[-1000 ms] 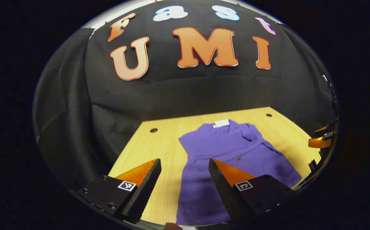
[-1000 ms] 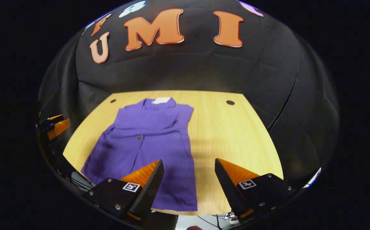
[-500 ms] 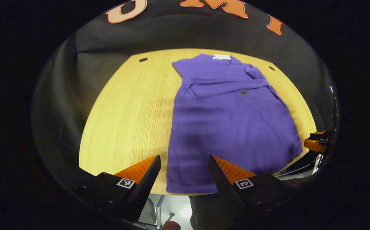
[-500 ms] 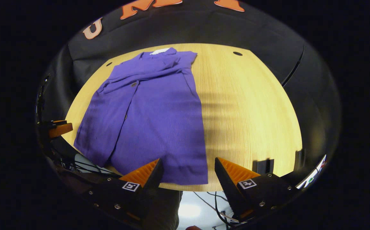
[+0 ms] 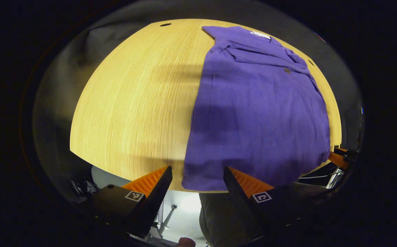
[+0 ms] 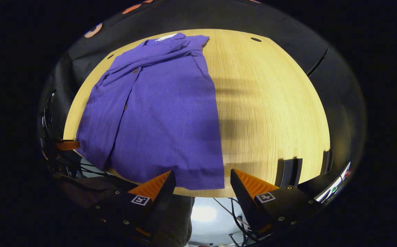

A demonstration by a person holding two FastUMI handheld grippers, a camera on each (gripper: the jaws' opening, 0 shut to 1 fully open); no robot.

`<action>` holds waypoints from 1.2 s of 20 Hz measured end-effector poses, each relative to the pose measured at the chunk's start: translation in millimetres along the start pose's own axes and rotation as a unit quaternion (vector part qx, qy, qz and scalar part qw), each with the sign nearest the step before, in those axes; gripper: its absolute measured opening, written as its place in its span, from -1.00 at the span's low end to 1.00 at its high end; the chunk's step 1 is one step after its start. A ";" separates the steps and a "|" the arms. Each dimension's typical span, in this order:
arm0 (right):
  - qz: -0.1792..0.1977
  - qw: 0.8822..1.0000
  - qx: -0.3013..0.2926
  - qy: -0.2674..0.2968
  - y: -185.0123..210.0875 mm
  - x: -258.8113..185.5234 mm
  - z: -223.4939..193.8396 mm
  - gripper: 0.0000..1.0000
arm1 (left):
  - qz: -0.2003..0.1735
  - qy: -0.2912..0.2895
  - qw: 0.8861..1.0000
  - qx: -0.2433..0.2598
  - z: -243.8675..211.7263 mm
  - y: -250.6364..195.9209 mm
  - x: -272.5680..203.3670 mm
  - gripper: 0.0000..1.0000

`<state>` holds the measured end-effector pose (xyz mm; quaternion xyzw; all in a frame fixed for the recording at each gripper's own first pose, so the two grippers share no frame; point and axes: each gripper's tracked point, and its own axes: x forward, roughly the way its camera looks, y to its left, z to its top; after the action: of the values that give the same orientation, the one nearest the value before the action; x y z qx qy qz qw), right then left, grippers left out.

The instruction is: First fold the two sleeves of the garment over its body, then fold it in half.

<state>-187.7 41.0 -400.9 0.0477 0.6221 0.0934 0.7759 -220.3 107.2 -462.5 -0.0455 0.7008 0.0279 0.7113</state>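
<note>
A purple buttoned garment lies flat on the wooden table, collar at the far end, both sleeves folded in over its body. In the left gripper view my left gripper is open above the near hem's left corner, holding nothing. In the right gripper view the same garment reaches the table's near edge, and my right gripper hangs open over the hem's right corner. The other gripper peeks in at the far left edge of that view.
Bare wood of the table stretches to the right of the garment. Black clamps grip the near edge at the right. Cables and floor show below the table's edge. A small round hole sits near the far corner.
Both grippers have drawn back and tilted down toward the near edge of the table. The hem now lies just ahead of the fingers. The garment itself has not moved.
</note>
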 end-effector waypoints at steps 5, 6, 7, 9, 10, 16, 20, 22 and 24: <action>0.003 1.000 -0.006 0.026 8.2 10.4 -10.6 0.89 | 0.009 0.012 0.999 0.030 4.4 -3.4 3.9 0.94; -0.004 0.999 -0.011 0.033 4.9 12.5 -13.9 0.89 | 0.006 0.017 0.999 0.026 6.9 -5.2 4.5 0.94; -0.009 0.999 -0.011 0.036 2.1 14.1 -15.2 0.88 | 0.006 0.020 0.999 0.027 10.5 -6.0 4.5 0.94; -0.009 0.999 0.003 0.045 0.5 19.0 -19.0 0.87 | 0.007 0.027 0.999 0.030 21.4 -7.5 7.3 0.94; -0.017 0.999 0.008 0.051 -3.8 18.5 -21.8 0.87 | 0.007 0.033 0.999 0.032 27.4 -8.1 8.9 0.94; 0.007 0.998 0.021 0.066 8.4 21.1 -14.4 -0.06 | -0.014 0.078 0.997 0.013 68.3 -31.9 21.8 0.17; 0.026 0.997 0.031 0.070 20.6 22.4 -9.8 -0.77 | -0.031 0.093 0.995 0.026 86.1 -44.1 28.8 -0.65; 0.044 0.996 0.046 0.063 27.1 17.2 -2.3 -0.84 | -0.051 0.089 0.995 0.013 81.2 -40.8 17.5 -0.81; 0.050 0.996 0.050 0.050 29.5 9.8 10.0 -0.86 | -0.055 0.077 0.995 0.019 90.4 -39.3 7.3 -0.81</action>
<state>-178.4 72.3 -402.4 0.1126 0.6611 0.1035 0.7345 -126.2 77.3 -467.6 -0.0726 0.7506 -0.0277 0.6561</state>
